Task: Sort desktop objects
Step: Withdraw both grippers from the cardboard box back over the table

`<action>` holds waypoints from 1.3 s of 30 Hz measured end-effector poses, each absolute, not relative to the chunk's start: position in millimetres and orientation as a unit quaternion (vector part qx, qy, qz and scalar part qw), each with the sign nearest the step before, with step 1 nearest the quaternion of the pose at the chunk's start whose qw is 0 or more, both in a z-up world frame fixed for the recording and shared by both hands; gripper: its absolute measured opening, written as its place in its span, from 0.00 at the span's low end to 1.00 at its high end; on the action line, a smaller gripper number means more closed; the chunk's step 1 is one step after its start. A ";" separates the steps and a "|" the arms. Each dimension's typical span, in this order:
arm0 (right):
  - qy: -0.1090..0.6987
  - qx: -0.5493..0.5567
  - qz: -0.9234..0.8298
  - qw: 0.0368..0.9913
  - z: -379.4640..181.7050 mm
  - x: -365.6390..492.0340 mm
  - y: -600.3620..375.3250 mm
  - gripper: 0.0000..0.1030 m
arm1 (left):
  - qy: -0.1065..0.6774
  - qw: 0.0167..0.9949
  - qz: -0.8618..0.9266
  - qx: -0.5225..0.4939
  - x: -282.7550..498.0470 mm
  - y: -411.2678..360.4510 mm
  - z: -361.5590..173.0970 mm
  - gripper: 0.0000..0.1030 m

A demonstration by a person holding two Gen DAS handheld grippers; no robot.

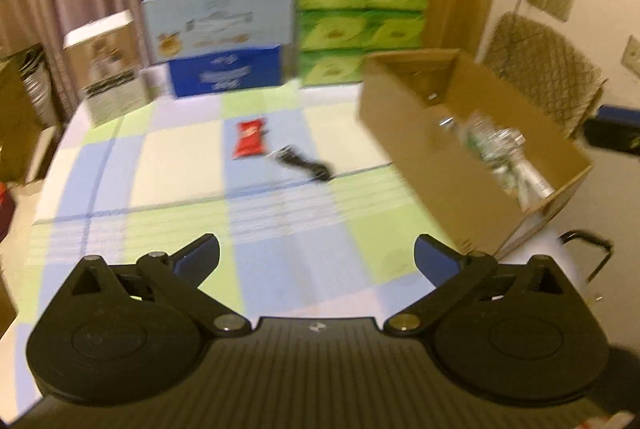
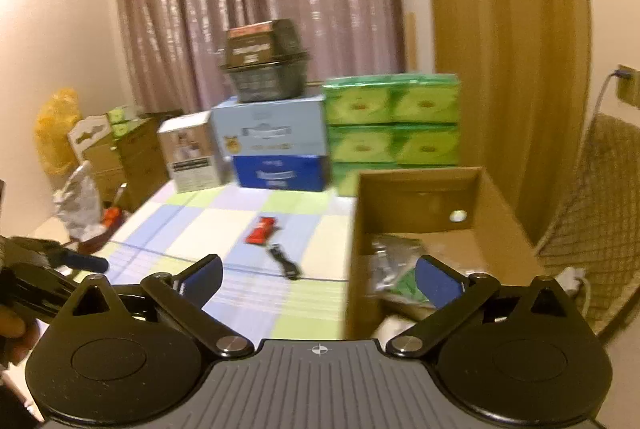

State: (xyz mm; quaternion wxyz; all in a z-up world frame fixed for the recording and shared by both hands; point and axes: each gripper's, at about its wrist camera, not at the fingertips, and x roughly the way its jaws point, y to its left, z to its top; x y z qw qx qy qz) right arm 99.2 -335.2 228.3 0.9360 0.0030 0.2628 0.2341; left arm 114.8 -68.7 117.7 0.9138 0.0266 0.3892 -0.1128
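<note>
L tongs point(image 1: 316, 257) gaping wide, nothing betw pads, hovering over checked surface point(image 1: 160, 165). R tongs point(image 2: 318, 279) also spread wide, empty, sitting over near edge of cardboard box point(image 2: 416, 197). Red snack packet point(image 1: 251, 138) lying at 12 o'clock from L tongs, mid-surface; black cable point(image 1: 304, 165) just beside it at 4 o'clock. Box standing at 2 o'clock, holding crinkly wrappers point(image 1: 496, 149). Stacked cartons point(image 1: 224, 41) + green tissue packs point(image 1: 360, 21) sitting at far edge.
</note>
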 end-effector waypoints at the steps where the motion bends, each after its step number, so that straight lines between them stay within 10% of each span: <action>1: 0.264 0.002 0.241 0.934 226.9 96.8 -328.1 0.98 | 0.393 0.913 -0.106 0.024 112.1 -60.5 113.2 0.99; 39: 0.343 -0.031 0.280 0.896 132.2 148.8 -216.8 0.98 | 0.420 0.906 -0.060 0.015 143.2 22.4 53.7 0.99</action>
